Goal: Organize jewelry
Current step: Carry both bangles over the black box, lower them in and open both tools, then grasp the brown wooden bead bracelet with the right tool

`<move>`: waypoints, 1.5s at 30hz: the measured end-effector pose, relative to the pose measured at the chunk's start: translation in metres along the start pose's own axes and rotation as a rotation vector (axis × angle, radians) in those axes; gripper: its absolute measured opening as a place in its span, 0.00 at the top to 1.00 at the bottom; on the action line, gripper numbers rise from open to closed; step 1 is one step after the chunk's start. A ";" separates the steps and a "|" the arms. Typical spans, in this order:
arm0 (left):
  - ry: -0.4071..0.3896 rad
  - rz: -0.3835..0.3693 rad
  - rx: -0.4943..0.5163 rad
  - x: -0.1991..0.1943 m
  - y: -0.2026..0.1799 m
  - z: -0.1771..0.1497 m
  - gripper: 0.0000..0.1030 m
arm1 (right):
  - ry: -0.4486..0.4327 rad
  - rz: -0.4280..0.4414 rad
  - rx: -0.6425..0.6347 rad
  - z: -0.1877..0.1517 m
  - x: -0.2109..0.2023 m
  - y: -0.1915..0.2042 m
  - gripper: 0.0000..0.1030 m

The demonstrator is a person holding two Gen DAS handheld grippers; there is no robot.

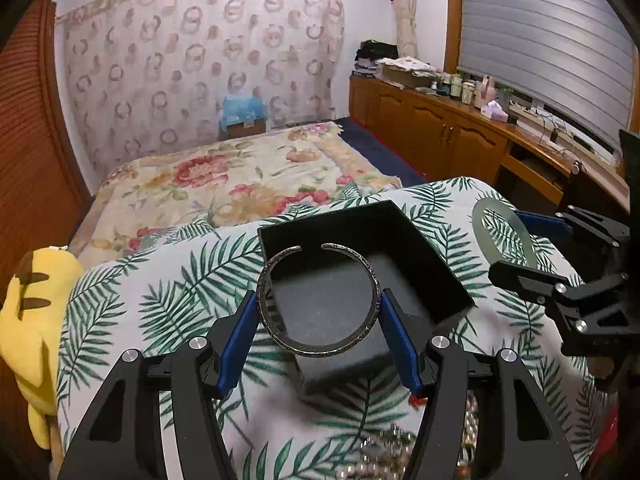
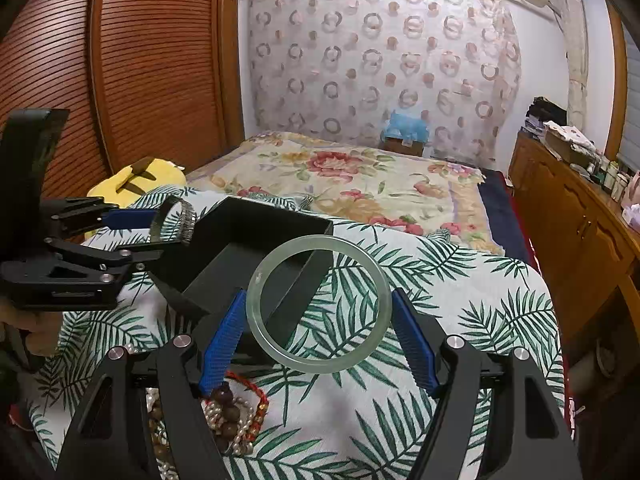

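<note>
I've got the left hand-held gripper [image 1: 320, 312] clamped on a dark, engraved open metal cuff bracelet [image 1: 318, 300], its blue ribbed fingers [image 1: 240, 338] pressing the cuff's two sides, and the cuff hangs over the open black square box with a grey lining [image 1: 420, 240]. The gap in the cuff points away from me. My right hand-held gripper [image 2: 318, 316] is gripping a pale green translucent jade-like bangle [image 2: 320, 304] the same way, just beside the box's near right corner, above the white cloth with green palm leaves [image 2: 460, 292]. The box sits on that cloth. Down near me, close to the left finger in the right wrist view, lies a heap of pearl strands, brown wooden beads and a red cord bracelet [image 2: 230, 412]. A yellow plush toy [image 1: 32, 316] rests at the left edge.
</note>
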State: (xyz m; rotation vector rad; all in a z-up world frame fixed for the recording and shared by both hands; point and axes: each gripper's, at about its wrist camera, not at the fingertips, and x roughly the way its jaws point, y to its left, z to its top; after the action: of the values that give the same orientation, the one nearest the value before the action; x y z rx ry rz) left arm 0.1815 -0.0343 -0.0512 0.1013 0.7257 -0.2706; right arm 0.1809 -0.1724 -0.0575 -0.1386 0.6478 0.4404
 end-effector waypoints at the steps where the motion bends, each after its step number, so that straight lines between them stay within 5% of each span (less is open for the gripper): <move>1: 0.003 -0.002 -0.002 0.003 -0.001 0.002 0.44 | -0.002 -0.001 0.002 0.000 0.000 -0.001 0.28; 15: -0.052 0.009 -0.040 -0.011 0.006 0.010 0.33 | -0.009 0.010 -0.018 0.008 0.009 0.007 0.28; 34: -0.044 0.048 -0.103 -0.047 0.041 -0.043 0.32 | 0.064 0.071 -0.126 0.014 0.053 0.056 0.27; 45: -0.006 0.012 -0.098 -0.049 0.028 -0.068 0.32 | 0.033 0.084 -0.089 0.010 0.033 0.049 0.22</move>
State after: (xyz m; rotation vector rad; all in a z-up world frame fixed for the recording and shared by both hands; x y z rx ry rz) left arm 0.1109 0.0158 -0.0696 0.0122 0.7313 -0.2232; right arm 0.1880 -0.1143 -0.0690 -0.2044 0.6680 0.5490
